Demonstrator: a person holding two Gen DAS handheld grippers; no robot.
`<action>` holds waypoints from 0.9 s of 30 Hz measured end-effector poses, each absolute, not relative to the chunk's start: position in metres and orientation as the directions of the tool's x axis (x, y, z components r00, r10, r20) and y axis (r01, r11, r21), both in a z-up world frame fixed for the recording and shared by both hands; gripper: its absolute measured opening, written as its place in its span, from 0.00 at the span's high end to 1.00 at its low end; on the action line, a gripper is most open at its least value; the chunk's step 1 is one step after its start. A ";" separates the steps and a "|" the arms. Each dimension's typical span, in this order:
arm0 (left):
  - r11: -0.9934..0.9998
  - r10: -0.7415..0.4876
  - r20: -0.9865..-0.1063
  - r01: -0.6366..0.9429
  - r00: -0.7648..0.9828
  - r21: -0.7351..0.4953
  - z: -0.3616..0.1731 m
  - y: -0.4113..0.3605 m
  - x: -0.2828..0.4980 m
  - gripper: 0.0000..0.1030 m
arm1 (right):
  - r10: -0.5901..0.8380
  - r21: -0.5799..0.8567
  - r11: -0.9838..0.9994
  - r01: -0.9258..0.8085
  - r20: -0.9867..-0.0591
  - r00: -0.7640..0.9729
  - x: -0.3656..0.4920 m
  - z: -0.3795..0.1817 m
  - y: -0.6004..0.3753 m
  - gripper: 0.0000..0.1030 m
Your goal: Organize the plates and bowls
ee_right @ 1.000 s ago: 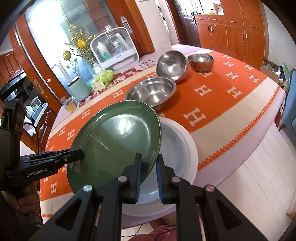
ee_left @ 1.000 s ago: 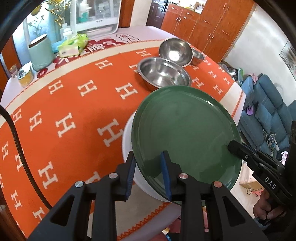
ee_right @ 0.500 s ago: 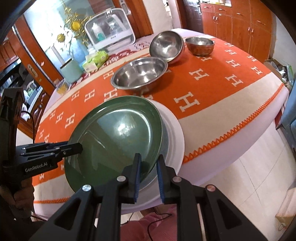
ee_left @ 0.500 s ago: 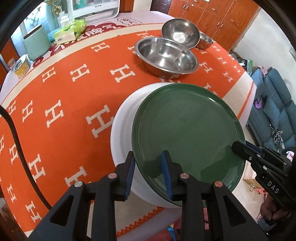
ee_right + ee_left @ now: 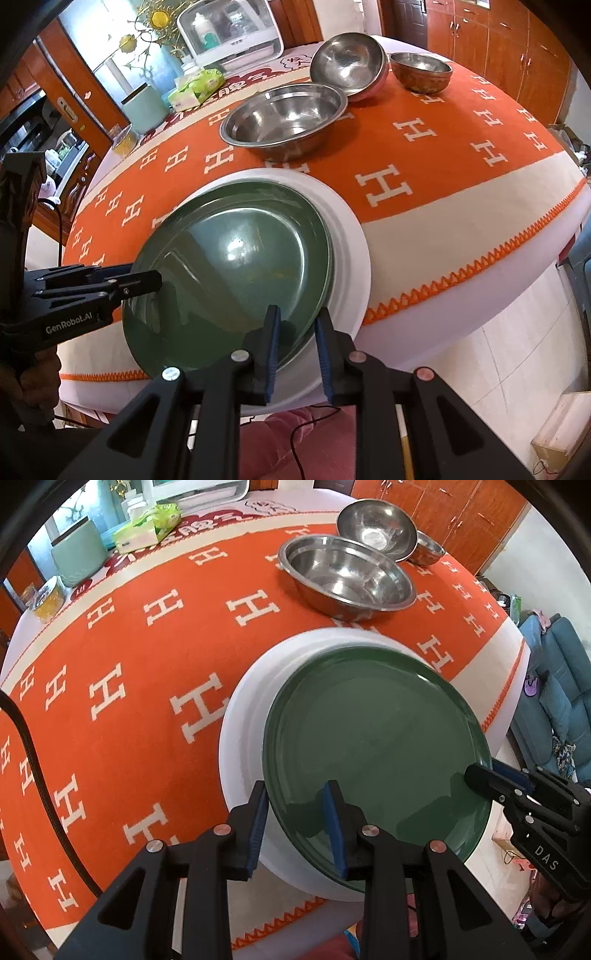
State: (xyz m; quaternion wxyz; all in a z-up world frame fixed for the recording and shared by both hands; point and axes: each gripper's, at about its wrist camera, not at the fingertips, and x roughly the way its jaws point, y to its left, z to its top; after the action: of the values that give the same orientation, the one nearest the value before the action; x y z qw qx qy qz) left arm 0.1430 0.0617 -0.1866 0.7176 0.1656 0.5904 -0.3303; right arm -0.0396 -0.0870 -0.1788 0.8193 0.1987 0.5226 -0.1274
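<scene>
Straddling the green plate [image 5: 376, 746] at opposite rims, both tools stand slightly apart: the left hand-held gripper [image 5: 295, 812] has one pad outside the near-left rim and one over the plate, with a gap showing; the right hand-held gripper [image 5: 295, 328] brackets the near-right rim the same way. Whether any pad touches the rim cannot be told. Both pairs of jaws have just been opening, the rim between them. The plate sits on the white plate [image 5: 243, 738], offset toward the surface's near edge, on the orange cloth [image 5: 147, 664].

The left view alone shows a blue sofa [image 5: 561, 701] off to the right — the right view alone shows a white cabinet [image 5: 229, 29] with bottles inside, and a hand [image 5: 33, 380] gripping the left tool. Three steel bowls stand beyond: a wide bowl [image 5: 347, 576], a tilted bowl [image 5: 376, 528] behind it and a small bowl [image 5: 421, 70].

A second ago the green plate was held tilted above the white one; now it lies lower and flatter on it.
</scene>
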 end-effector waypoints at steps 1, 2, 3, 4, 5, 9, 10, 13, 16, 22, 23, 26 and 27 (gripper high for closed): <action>0.727 -0.278 -0.957 0.669 0.081 -0.154 -0.187 0.062 0.142 0.73 | -0.005 0.188 0.890 0.416 -0.908 0.419 -0.039 -0.179 -0.087 0.80; 0.725 -0.278 -0.958 0.671 0.076 -0.157 -0.188 0.062 0.142 0.73 | -0.009 0.182 0.891 0.416 -0.908 0.418 -0.039 -0.179 -0.086 0.80; 0.724 -0.277 -0.958 0.673 0.076 -0.155 -0.188 0.062 0.141 0.73 | -0.014 0.177 0.892 0.416 -0.909 0.417 -0.039 -0.179 -0.085 0.80; 0.722 -0.276 -0.958 0.675 0.077 -0.154 -0.188 0.063 0.140 0.73 | -0.016 0.175 0.892 0.417 -0.909 0.416 -0.039 -0.179 -0.085 0.80; 0.719 -0.275 -0.958 0.678 0.078 -0.152 -0.188 0.063 0.139 0.73 | -0.020 0.172 0.891 0.421 -0.910 0.414 -0.040 -0.179 -0.084 0.79; 0.708 -0.274 -0.959 0.690 0.070 -0.152 -0.188 0.064 0.137 0.72 | -0.029 0.159 0.884 0.440 -0.920 0.391 -0.041 -0.183 -0.083 0.79; 0.703 -0.272 -0.960 0.695 0.069 -0.149 -0.188 0.064 0.136 0.72 | -0.030 0.157 0.883 0.443 -0.922 0.385 -0.041 -0.184 -0.082 0.79; 0.691 -0.276 -0.958 0.708 0.073 -0.145 -0.185 0.065 0.134 0.70 | -0.036 0.151 0.877 0.456 -0.926 0.377 -0.043 -0.186 -0.079 0.78; 0.675 -0.292 -0.953 0.723 0.076 -0.148 -0.181 0.068 0.132 0.68 | -0.039 0.159 0.869 0.469 -0.922 0.386 -0.045 -0.185 -0.076 0.73; 0.606 -0.347 -0.936 0.777 0.067 -0.169 -0.166 0.067 0.125 0.68 | -0.052 0.159 0.861 0.483 -0.917 0.396 -0.046 -0.181 -0.065 0.58; 0.595 -0.353 -0.933 0.786 0.068 -0.167 -0.164 0.066 0.123 0.68 | -0.058 0.157 0.859 0.487 -0.916 0.398 -0.046 -0.180 -0.063 0.56; 0.561 -0.377 -0.924 0.811 0.071 -0.166 -0.156 0.065 0.121 0.67 | -0.077 0.149 0.851 0.503 -0.913 0.400 -0.046 -0.178 -0.059 0.53; 0.553 -0.383 -0.921 0.816 0.071 -0.167 -0.153 0.066 0.121 0.67 | -0.083 0.147 0.848 0.510 -0.912 0.401 -0.047 -0.177 -0.058 0.53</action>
State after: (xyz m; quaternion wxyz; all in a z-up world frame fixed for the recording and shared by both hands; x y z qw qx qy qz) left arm 0.1214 0.0658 -0.1533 0.7028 0.2038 0.5314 -0.4268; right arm -0.0466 -0.0580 -0.1766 0.8110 0.2070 0.5158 -0.1826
